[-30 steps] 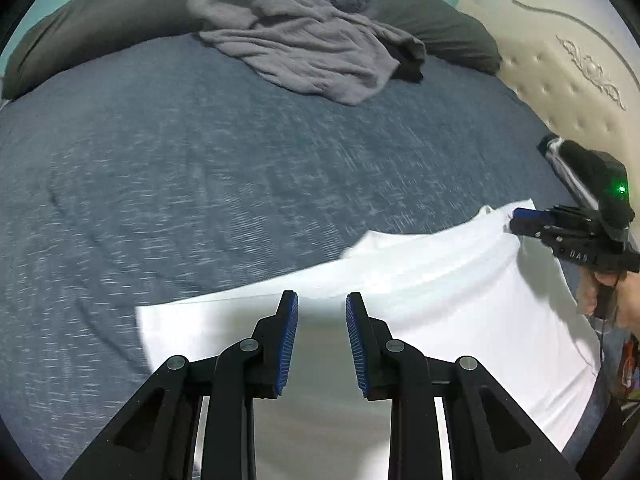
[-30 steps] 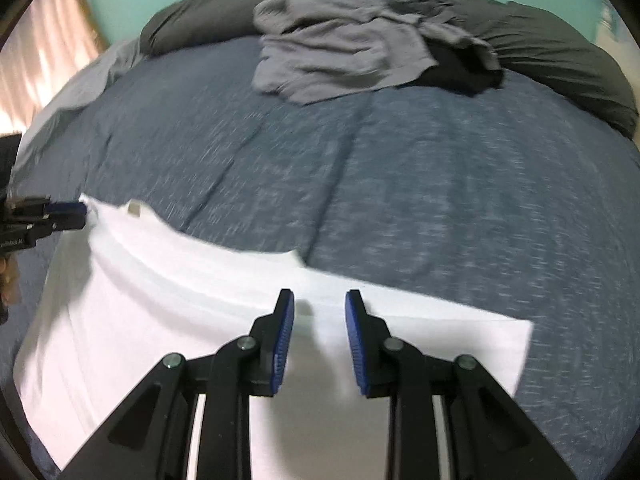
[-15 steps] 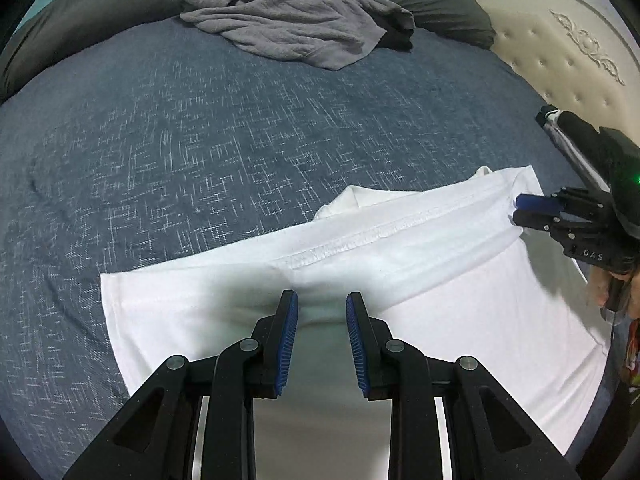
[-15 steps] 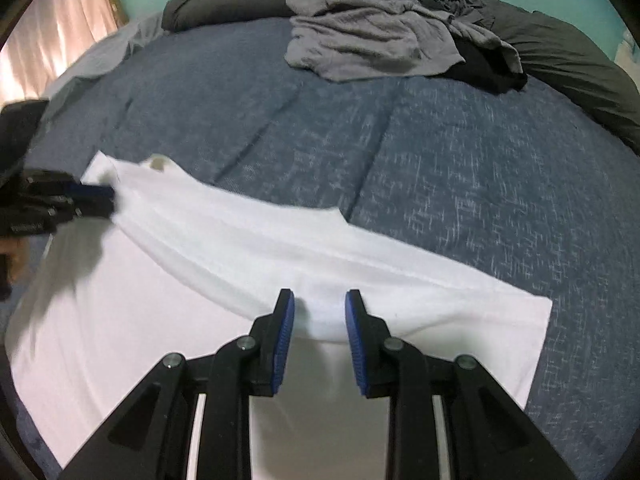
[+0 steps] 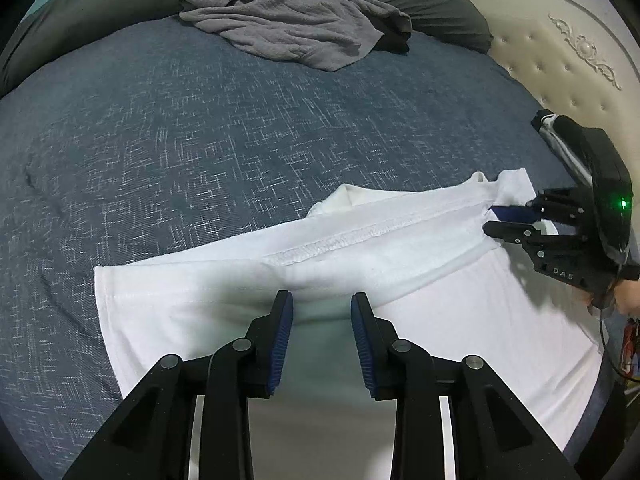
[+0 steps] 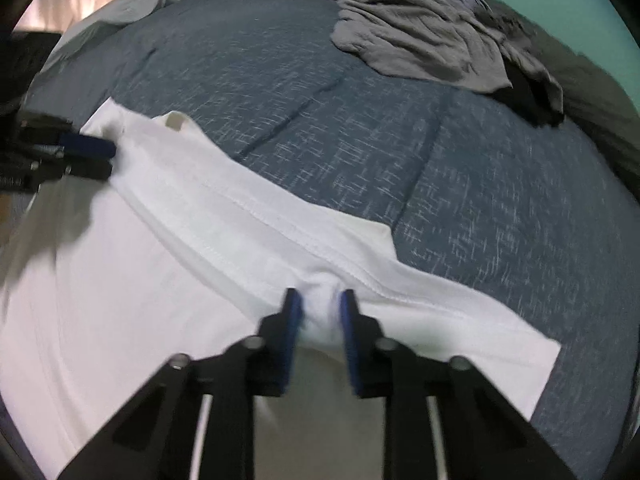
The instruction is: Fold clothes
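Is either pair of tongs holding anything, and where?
Right tongs pinch the white shirt at its folded edge; left tongs grip nothing.

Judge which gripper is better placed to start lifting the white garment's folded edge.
Right. The right gripper, jaws just closing, has the white garment bunched between its pads; the left gripper stands open over flat cloth.

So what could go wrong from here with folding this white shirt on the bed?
1. The right tongs have just been closing and bunch a small fold of the white shirt between the pads; a thin pinch may slip when lifted.
2. The left tongs stand open over the fabric, gripping nothing, so lifting now would likely drag the shirt askew.
3. The folded top edge is already rumpled, so creases may set in.
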Demonstrator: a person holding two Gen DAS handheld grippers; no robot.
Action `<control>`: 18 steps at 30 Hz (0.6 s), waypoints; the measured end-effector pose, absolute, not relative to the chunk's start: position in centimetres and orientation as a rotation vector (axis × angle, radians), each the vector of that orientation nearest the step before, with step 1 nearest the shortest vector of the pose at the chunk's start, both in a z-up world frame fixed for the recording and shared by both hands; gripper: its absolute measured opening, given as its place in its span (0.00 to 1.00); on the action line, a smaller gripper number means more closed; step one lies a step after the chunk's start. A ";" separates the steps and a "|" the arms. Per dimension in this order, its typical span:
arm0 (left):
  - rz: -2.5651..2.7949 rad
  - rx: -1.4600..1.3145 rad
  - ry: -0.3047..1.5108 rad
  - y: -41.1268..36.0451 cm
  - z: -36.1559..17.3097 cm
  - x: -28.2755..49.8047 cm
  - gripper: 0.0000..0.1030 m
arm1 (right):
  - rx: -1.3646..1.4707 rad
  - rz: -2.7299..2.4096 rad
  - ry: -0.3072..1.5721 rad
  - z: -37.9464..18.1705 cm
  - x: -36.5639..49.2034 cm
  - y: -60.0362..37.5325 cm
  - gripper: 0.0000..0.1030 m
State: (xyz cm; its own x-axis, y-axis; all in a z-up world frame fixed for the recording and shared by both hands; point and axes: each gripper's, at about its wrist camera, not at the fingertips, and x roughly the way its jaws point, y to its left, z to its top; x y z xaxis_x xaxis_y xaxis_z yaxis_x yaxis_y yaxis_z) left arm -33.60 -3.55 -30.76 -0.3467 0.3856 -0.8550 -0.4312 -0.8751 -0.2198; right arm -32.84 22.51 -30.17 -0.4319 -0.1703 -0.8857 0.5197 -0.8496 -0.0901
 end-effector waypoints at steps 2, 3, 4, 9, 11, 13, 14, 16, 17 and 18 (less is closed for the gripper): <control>2.241 -1.393 0.058 -3.6 -30.5 -33.5 0.32 | 1.350 -2.311 0.487 -29.9 -32.8 22.7 0.07; 2.244 -1.388 0.056 -3.7 -30.4 -33.5 0.32 | 1.341 -2.317 0.475 -29.6 -32.8 22.9 0.06; 2.247 -1.384 0.054 -3.7 -30.3 -33.5 0.32 | 1.327 -2.327 0.467 -29.3 -32.7 23.1 0.04; 2.271 -1.371 0.034 -4.4 -29.6 -33.8 0.34 | 1.262 -2.386 0.453 -27.9 -31.8 23.7 0.03; 2.275 -1.365 0.029 -4.4 -29.4 -33.9 0.34 | 1.245 -2.407 0.433 -27.5 -31.7 24.0 0.03; 2.279 -1.358 0.038 -4.3 -29.2 -34.0 0.35 | 1.233 -2.428 0.413 -27.1 -31.7 24.2 0.03; 2.281 -1.356 0.042 -4.2 -29.1 -34.1 0.35 | 1.230 -2.441 0.402 -27.0 -31.6 24.4 0.03; 2.287 -1.353 0.046 -4.1 -29.0 -34.2 0.35 | 1.214 -2.478 0.375 -26.7 -31.9 24.7 0.03; 2.291 -1.351 0.048 -4.0 -29.0 -34.3 0.35 | 1.207 -2.494 0.361 -26.6 -32.1 24.7 0.03; 2.296 -1.351 0.053 -3.9 -29.0 -34.4 0.35 | 1.202 -2.505 0.353 -26.5 -32.3 24.8 0.03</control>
State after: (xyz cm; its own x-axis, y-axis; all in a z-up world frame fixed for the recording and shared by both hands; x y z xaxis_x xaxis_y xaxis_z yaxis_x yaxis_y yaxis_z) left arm -34.36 -3.86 -28.98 -0.4027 0.3770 -0.8341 -0.4150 -0.8874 -0.2008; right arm -32.30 24.79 -26.53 -0.5849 -0.1937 -0.7876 0.4038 -0.9117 -0.0757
